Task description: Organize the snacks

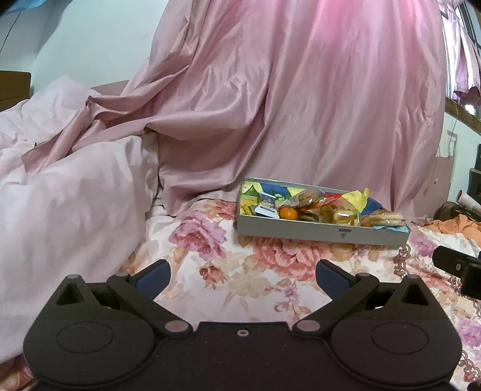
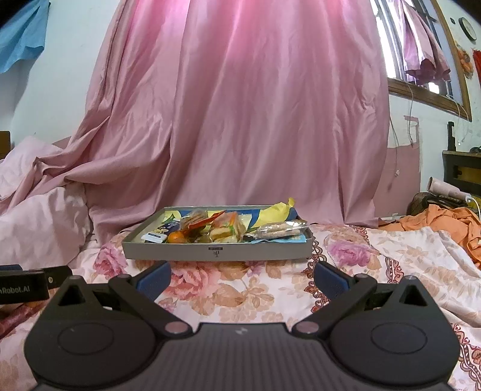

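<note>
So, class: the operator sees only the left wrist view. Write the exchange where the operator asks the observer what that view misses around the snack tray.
Operator: What lies past the tray's right end?
Observer: An orange cloth is heaped on the bedspread, apart from the tray.
Operator: The right gripper?
Observer: The right gripper is open and empty, short of the tray's front wall.
Operator: Anything up on the wall?
Observer: A round clock hangs beside the window.

- A pink curtain (image 2: 246,114) is hanging behind the bed.
- A floral bedsheet (image 2: 390,270) is covering the mattress.
- An orange cloth (image 2: 445,222) is lying crumpled at the right.
</note>
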